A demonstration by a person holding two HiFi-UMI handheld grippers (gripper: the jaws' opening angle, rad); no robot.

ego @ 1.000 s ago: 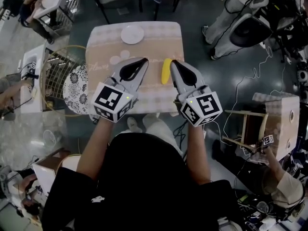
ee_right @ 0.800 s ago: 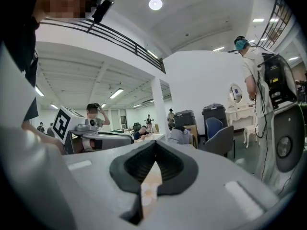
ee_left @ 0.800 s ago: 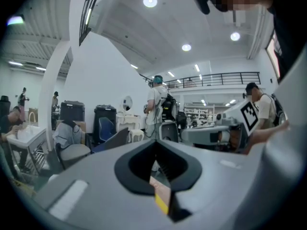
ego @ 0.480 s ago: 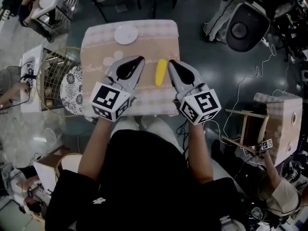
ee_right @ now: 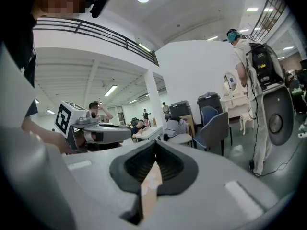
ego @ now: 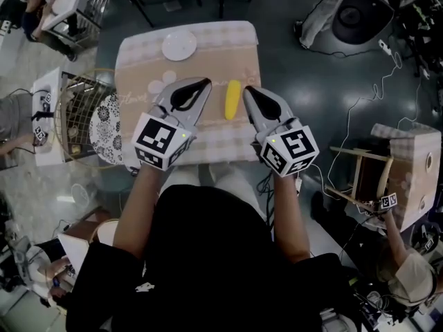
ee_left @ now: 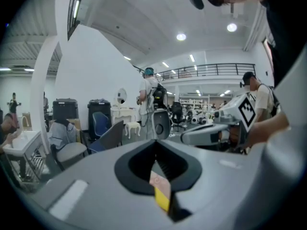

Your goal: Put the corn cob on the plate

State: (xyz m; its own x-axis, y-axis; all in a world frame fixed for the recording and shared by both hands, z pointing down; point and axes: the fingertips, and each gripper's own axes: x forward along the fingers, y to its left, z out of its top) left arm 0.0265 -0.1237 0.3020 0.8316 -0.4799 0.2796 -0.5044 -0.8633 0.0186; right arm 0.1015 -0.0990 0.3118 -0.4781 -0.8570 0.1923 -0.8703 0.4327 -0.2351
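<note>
As nothing is gripped yet, worktop [ego: 235,54]: carries both task things.
plate [ego: 178,46]: far edge, bare, ready for the cob.
left claw [ego: 205,84]: closed tight, empty.
right claw [ego: 248,90]: closed tight, empty, probably lining up a pick.
corn cob [ego: 232,99]: worktop's middle, between both claws.

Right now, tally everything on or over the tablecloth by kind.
Corn cob: 1
White plate: 1
Tongs: 2 (left tongs, right tongs, both shut and empty)
Total: 4
</note>
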